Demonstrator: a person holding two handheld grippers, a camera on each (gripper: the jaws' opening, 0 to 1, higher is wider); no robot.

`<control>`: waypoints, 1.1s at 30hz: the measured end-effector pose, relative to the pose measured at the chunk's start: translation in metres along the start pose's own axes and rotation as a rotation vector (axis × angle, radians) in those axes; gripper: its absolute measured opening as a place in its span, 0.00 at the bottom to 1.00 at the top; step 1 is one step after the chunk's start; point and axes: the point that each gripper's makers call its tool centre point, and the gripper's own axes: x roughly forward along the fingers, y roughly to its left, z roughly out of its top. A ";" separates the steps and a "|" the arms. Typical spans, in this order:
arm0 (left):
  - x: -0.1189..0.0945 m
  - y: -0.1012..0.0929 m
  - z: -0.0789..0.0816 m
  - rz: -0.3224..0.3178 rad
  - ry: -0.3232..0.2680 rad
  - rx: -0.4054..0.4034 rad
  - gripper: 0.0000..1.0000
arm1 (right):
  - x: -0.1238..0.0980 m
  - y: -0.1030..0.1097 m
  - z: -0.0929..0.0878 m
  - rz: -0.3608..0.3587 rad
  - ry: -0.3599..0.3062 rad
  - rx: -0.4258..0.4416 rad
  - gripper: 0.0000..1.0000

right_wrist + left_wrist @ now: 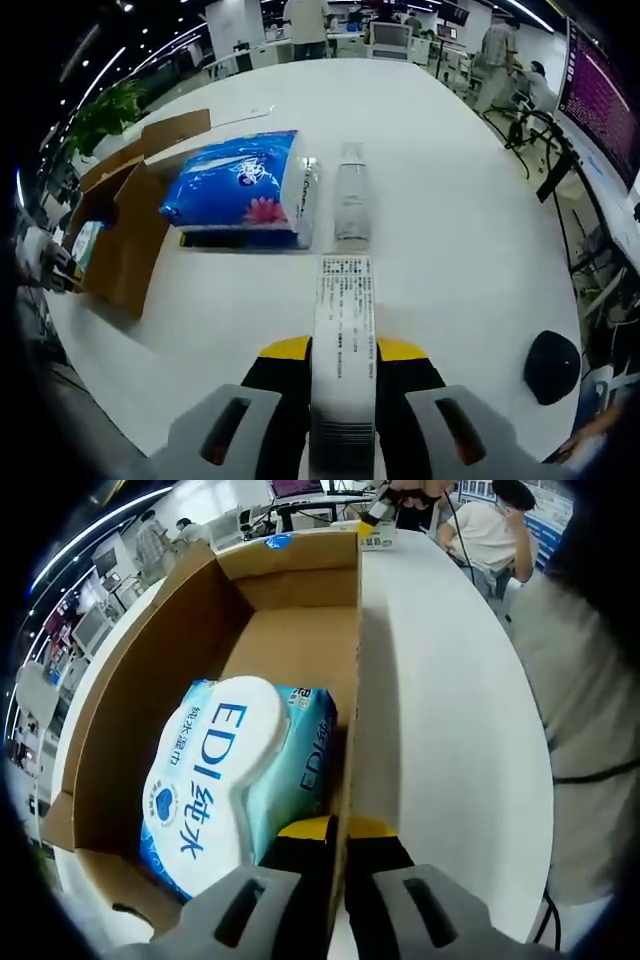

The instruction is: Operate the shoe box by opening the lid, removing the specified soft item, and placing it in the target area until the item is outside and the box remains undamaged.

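Note:
An open brown cardboard shoe box (150, 690) lies on the white table (450, 710). Inside it rests a soft pack of wet wipes (215, 780), white and light blue with blue "EDI" print. My left gripper (340, 828) is shut on the box's right wall (357, 660), one jaw inside and one outside. In the right gripper view the box (125, 235) sits at the left, with the left gripper (40, 262) at its near end. My right gripper (343, 350) is shut on a long narrow white packet (343, 300) with printed text and a clear far end.
A blue tissue pack (245, 185) lies on the table (460, 230) beside the packet's far end. A black round object (552, 365) sits near the right edge. A seated person (490, 525) is at the table's far end, and office desks stand behind.

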 end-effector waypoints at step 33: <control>0.000 0.000 0.000 -0.001 0.001 -0.007 0.02 | 0.004 -0.010 -0.004 -0.027 0.038 -0.078 0.20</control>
